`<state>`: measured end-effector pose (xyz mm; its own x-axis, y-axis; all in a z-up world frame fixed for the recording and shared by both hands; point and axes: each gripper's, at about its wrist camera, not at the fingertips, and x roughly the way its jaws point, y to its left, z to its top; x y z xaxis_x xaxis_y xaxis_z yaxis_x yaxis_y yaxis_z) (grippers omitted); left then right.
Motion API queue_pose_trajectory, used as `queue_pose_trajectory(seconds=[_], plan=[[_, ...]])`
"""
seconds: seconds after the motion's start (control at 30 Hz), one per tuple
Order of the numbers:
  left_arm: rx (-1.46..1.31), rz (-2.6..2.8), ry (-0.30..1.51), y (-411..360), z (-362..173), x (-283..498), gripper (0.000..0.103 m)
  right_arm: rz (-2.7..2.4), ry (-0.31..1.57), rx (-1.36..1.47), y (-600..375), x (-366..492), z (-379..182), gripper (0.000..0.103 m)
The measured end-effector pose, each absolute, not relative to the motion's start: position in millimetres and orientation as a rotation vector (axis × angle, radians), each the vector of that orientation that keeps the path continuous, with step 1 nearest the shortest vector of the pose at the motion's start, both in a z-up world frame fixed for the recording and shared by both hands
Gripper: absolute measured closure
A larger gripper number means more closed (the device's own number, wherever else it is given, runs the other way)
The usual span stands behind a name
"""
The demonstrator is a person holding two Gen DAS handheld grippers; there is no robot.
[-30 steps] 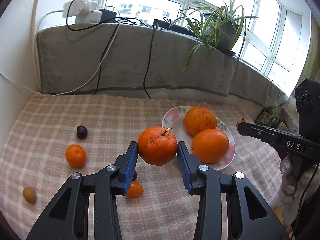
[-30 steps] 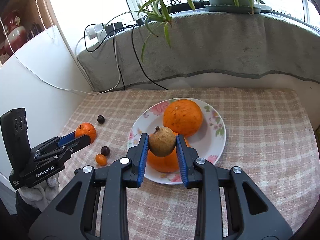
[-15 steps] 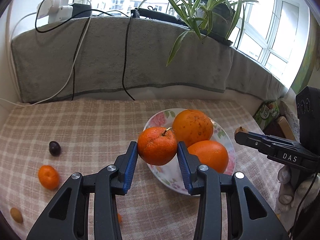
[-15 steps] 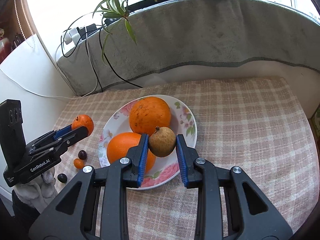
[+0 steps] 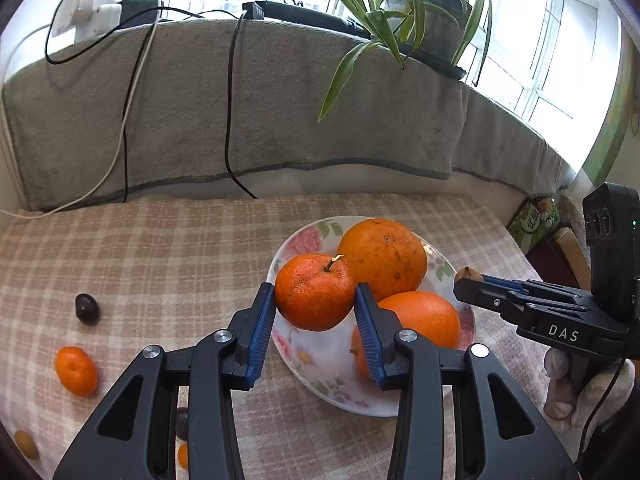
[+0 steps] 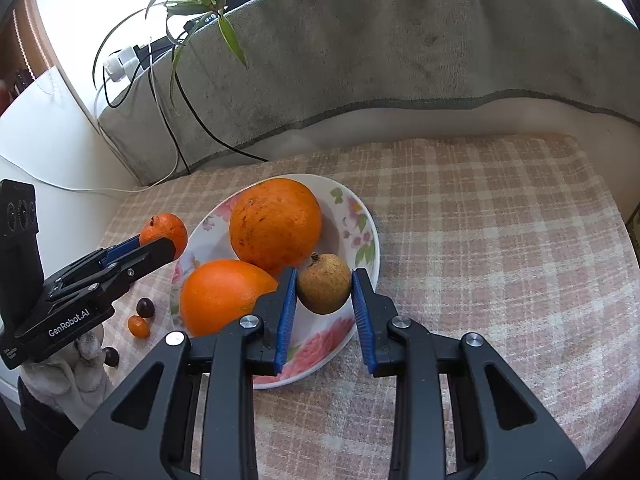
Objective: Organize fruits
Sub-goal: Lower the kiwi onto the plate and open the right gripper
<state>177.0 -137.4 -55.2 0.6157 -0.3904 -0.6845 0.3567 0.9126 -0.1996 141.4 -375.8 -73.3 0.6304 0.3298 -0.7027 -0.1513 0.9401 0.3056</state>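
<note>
Mandarin (image 5: 314, 297) pinched between left gripper (image 5: 315, 322) fingers, hanging over near rim of flowered plate (image 5: 320, 378); small brown fruit (image 6: 324, 283) pinched by right gripper (image 6: 324, 312) above plate's open side, beside two oranges (image 6: 275, 224). Carrying step nearly over; called next for lowering each into a free gap, then releasing. Read "DAS" and "GenRobot.AI" on gripper bodies; green box lettering possibly Chinese, too blurred. Loose fruit left on table (image 5: 160, 248).

Glossy floral ceramic plate (image 5: 404, 406); woven checked cloth (image 6: 500, 216) over the bench; plush grey blanket (image 6: 400, 40) behind; matt black plastic tools with ribbed blue pads (image 5: 262, 334).
</note>
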Motion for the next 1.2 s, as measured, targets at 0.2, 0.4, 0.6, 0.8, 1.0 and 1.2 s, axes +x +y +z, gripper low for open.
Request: queue_pose_trajectory(seconds=[0.2,0.4,0.6,0.8,1.0,1.2], plan=[[-0.04,-0.437,0.797,-139.6,-54.6,178.2,0.064,0.285,0.844,0.225,-374.5,142.8,-74.3,0.074],[-0.037,-0.441,0.789,-140.8,-52.1,177.8,0.059,0.291,0.84,0.219,-373.1,141.8,-73.4,0.074],[-0.032,-0.444,0.769,-140.7,-45.8,176.5,0.05,0.299,0.824,0.219,-372.1,139.3,-70.5,0.058],[-0.032,-0.442,0.76,-140.0,-42.9,174.2,0.04,0.301,0.805,0.207,-369.6,133.7,-66.2,0.036],[-0.031,-0.432,0.738,-139.3,-39.0,169.9,0.023,0.305,0.791,0.189,-366.3,128.7,-62.5,0.032],[-0.027,-0.435,0.733,-140.1,-36.0,166.8,0.023,0.305,0.788,0.177,-363.1,122.7,-60.0,0.031]])
